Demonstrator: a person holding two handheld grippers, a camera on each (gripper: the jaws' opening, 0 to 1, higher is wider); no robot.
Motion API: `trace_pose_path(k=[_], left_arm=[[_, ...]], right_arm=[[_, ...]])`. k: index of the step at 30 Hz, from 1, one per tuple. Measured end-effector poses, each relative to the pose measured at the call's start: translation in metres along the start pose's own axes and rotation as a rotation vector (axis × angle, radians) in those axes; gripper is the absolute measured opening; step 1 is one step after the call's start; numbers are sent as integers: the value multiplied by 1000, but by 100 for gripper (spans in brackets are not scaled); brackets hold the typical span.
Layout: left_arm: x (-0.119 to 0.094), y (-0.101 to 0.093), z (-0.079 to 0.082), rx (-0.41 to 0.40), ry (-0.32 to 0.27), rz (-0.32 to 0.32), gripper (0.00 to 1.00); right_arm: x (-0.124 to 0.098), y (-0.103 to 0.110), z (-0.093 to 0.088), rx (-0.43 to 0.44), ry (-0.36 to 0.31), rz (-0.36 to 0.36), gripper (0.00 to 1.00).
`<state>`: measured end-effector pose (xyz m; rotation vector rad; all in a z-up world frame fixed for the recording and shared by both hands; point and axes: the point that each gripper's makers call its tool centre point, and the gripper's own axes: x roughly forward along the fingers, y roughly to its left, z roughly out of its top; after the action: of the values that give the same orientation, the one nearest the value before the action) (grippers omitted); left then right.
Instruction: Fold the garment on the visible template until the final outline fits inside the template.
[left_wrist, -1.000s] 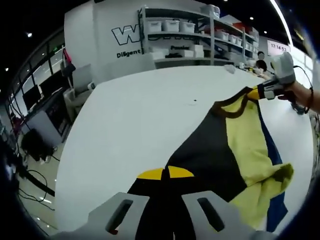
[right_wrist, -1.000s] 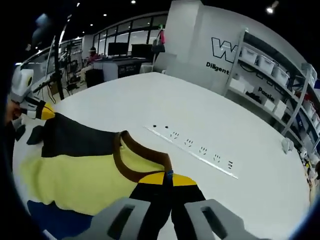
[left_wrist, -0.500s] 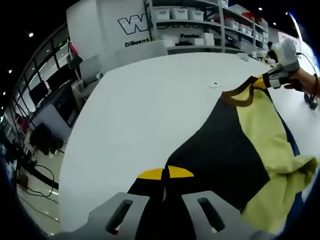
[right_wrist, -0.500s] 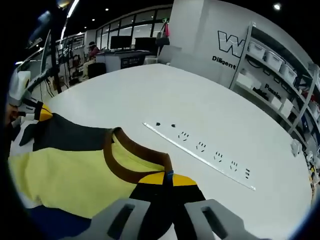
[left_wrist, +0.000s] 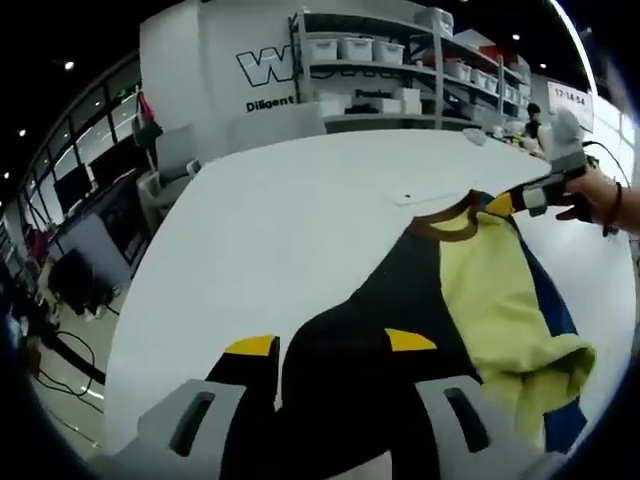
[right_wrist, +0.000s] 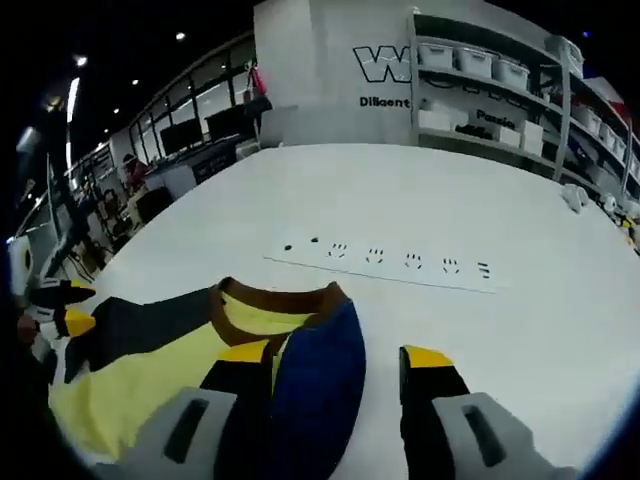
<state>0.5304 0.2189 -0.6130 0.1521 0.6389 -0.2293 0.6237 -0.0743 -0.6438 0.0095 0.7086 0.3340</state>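
The left tongs (left_wrist: 330, 350) stood released, black cloth of the garment (left_wrist: 440, 300) lying between their jaws, while the right gripper view showed the right tongs (right_wrist: 335, 360) also released over its blue fold. That view alone showed a marked strip (right_wrist: 385, 268) at 12 o'clock on the white table (left_wrist: 290, 210). Farther off stood one shelf rack (left_wrist: 400, 60) holding bins.

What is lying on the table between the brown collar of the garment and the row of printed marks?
Nothing: in the right gripper view, bare white table separates the brown collar from the printed marks.
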Motion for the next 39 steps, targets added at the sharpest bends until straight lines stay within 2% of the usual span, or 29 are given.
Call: trace_pose_path(k=[1,3,6,7,11,12,14,15,19,21,22,25,26,29,30,31,33,34,35,39], left_arm=[[-2,-9,2,1,-17,-33,45],[1,-15,-4,-1,-1,-49,50],[8,-13,-15,-11,43,-36,46],[13,-12,-17,-41,45,-33,46],[20,-15,-29,-97,94,-36,52],[22,-17,-30,-91,91,-36,51],[25,-18,-33,-75,104,-30,51],[26,-18,-34,-74,105,-27,51],[27,-12,-36,-36,111,8,50],[29,-11,-38,-45,117,3,48],[30,-9,-44,-55,142,17,46],[30,-4,-45,-10,143,43,39],[30,-6,-44,-22,145,26,38],[31,-6,-44,-23,142,24,36],[31,-5,-44,-23,142,26,34],[31,-2,-43,-25,140,40,28],[31,9,-44,17,140,91,4],[31,16,-47,68,162,124,2],[32,9,-44,45,133,97,1],[32,9,-45,17,148,87,1]], right_arm=[[-7,4,-5,-4,-1,10,51],[-17,10,-15,-6,10,14,51],[-30,19,-30,3,27,20,50],[-32,21,-34,5,34,26,51],[-40,30,-53,12,53,14,48],[-43,36,-60,11,62,17,48],[-50,42,-74,73,95,-7,46],[-52,47,-78,59,100,-5,46],[-59,57,-90,96,112,-32,43],[-62,61,-94,99,120,-49,40],[-63,62,-96,102,124,-53,36],[-64,62,-103,102,146,-91,28],[-64,64,-101,110,131,-98,27],[-65,67,-105,117,152,-117,17],[-66,64,-106,90,154,-139,11],[-66,56,-107,31,147,-178,0],[-67,60,-109,38,143,-163,0],[-67,60,-109,46,132,-164,0],[-67,60,-108,32,132,-156,0],[-69,53,-109,9,143,-160,0]])
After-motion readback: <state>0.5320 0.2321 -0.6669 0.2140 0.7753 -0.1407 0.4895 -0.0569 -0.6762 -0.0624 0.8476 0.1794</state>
